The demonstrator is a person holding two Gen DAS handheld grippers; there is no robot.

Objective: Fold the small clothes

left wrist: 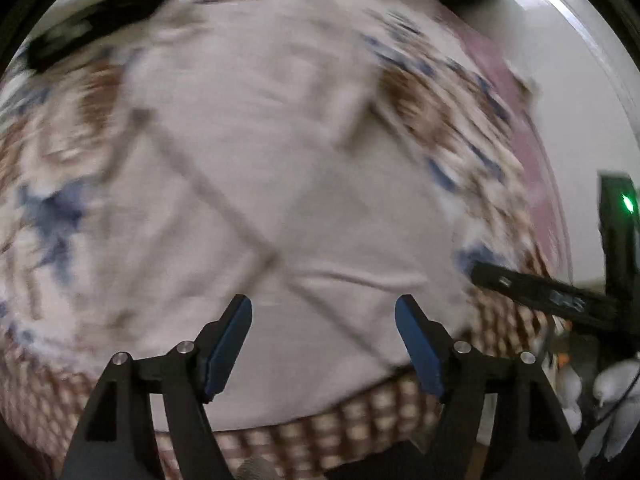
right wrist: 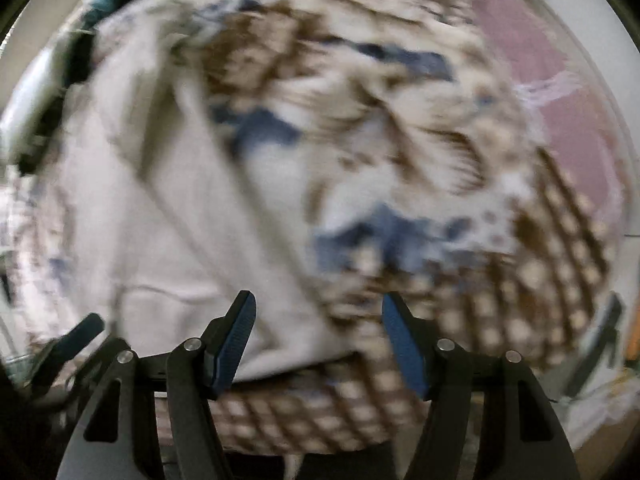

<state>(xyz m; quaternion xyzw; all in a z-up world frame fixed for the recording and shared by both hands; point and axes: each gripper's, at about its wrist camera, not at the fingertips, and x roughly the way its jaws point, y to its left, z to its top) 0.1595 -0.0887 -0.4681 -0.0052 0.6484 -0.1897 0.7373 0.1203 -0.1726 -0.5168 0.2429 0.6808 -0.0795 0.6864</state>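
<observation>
A pale beige garment [left wrist: 256,184] lies spread on a patterned bedspread [left wrist: 448,120], with dark seam lines crossing near its middle. Both views are motion-blurred. My left gripper [left wrist: 323,312] is open and empty, hovering over the garment's near part. In the right wrist view the same garment [right wrist: 160,240] fills the left half. My right gripper [right wrist: 318,308] is open and empty above the garment's right edge, where it meets the bedspread [right wrist: 460,312]. The right gripper's black body [left wrist: 536,294] shows at the right of the left wrist view.
The bedspread has brown, white and blue patterning with a brown checked border [right wrist: 320,420]. A pink sheet [right wrist: 560,92] lies at the far right. Dark items [left wrist: 92,32] lie at the bed's far edge. A dark device with a green light [left wrist: 626,204] stands at right.
</observation>
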